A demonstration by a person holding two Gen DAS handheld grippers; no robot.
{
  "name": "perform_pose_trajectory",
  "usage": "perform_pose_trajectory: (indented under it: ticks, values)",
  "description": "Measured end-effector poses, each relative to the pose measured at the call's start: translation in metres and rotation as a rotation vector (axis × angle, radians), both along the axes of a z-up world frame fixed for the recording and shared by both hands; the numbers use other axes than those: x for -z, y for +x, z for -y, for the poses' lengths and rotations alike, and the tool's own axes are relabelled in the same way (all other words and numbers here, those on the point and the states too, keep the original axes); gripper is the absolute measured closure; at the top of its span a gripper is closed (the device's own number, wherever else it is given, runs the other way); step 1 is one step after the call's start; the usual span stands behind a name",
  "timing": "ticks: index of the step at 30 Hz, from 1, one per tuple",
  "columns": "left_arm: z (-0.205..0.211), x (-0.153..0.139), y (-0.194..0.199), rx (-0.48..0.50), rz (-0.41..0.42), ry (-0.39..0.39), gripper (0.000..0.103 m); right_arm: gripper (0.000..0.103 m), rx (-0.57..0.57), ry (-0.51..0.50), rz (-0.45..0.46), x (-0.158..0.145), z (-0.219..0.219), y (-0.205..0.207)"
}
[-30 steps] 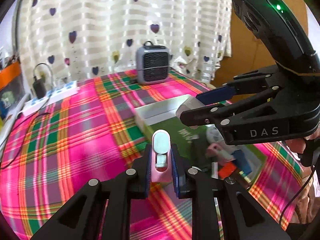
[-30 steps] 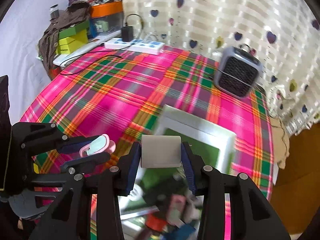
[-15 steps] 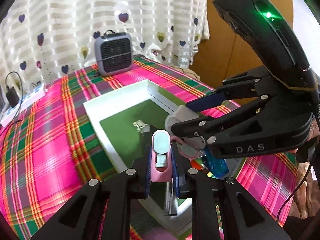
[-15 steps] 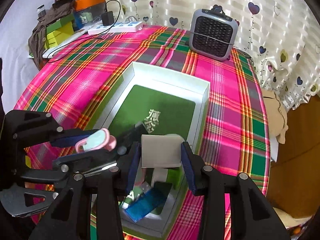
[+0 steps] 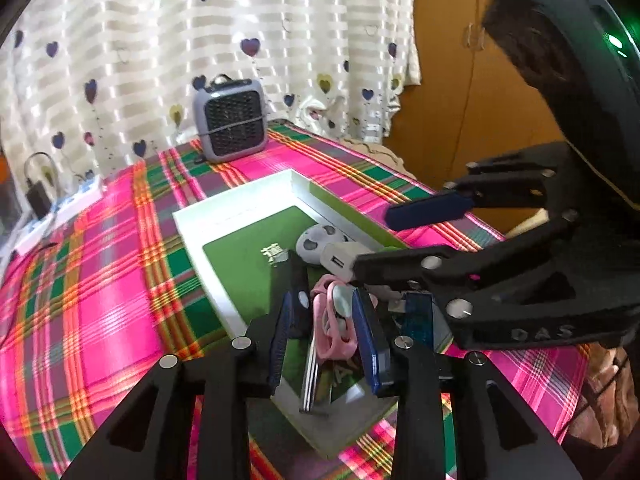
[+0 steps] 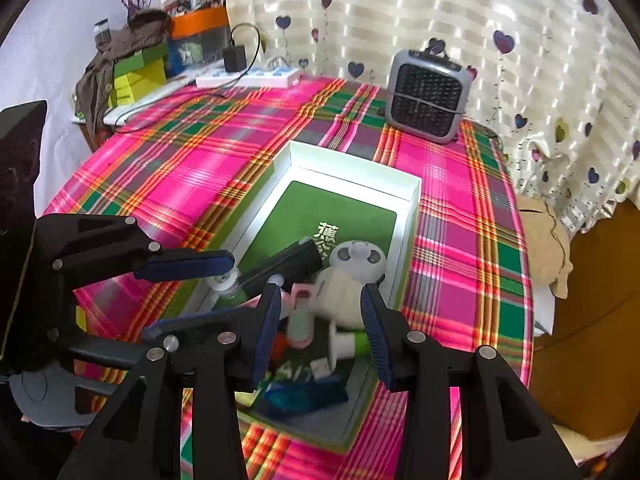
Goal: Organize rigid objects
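Note:
My left gripper [image 5: 322,304] hangs over the near end of a white box with a green floor [image 5: 240,216]. Its jaws are opening. A pink clip [image 5: 332,332] sits loose between the pads, low among the things in the box. My right gripper [image 6: 320,308] is open over the same box [image 6: 352,164]. The white charger block [image 5: 340,258] is out of its jaws at the lower fingertip; in the right wrist view it is a white blur. A round white panda-faced gadget [image 6: 360,258], a black bar [image 6: 288,260] and a blue case [image 6: 304,396] lie in the box.
A small grey heater [image 6: 426,100] stands behind the box near the curtain. A white power strip [image 6: 248,76] with a plugged adapter lies at the table's far edge, beside stacked boxes [image 6: 136,68]. A beige cloth [image 6: 548,240] hangs off the right edge.
Both grippers moved over the box and lower. The left jaws spread and the pink clip dropped loose. The white block left the right jaws.

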State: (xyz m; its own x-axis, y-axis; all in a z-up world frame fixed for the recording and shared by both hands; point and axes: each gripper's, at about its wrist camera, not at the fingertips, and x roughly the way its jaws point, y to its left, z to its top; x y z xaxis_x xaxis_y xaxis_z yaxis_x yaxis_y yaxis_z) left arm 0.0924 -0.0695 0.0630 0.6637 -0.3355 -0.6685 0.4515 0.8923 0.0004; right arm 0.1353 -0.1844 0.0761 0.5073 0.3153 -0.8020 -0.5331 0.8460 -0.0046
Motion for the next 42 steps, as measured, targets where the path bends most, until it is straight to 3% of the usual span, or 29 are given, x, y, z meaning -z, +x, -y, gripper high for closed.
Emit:
perform_pose_trajectory:
  ticks: [6,16,27,42]
  values:
    - [0.004,-0.008,-0.032,-0.042,0.028,0.03,0.072,0.06,0.041,0.057,0.044,-0.011,0.005,-0.04]
    - [-0.001,-0.004,-0.079,-0.135,0.03,0.017,0.072,0.06,0.128,0.056,0.118,-0.01,0.014,-0.088]
    - [-0.006,0.033,-0.1,-0.219,-0.068,0.009,0.072,0.06,0.149,0.038,0.022,0.034,0.013,-0.108]
    - [-0.006,0.052,-0.089,-0.292,-0.113,0.026,0.072,0.06,0.157,-0.003,-0.004,0.057,0.008,-0.105]
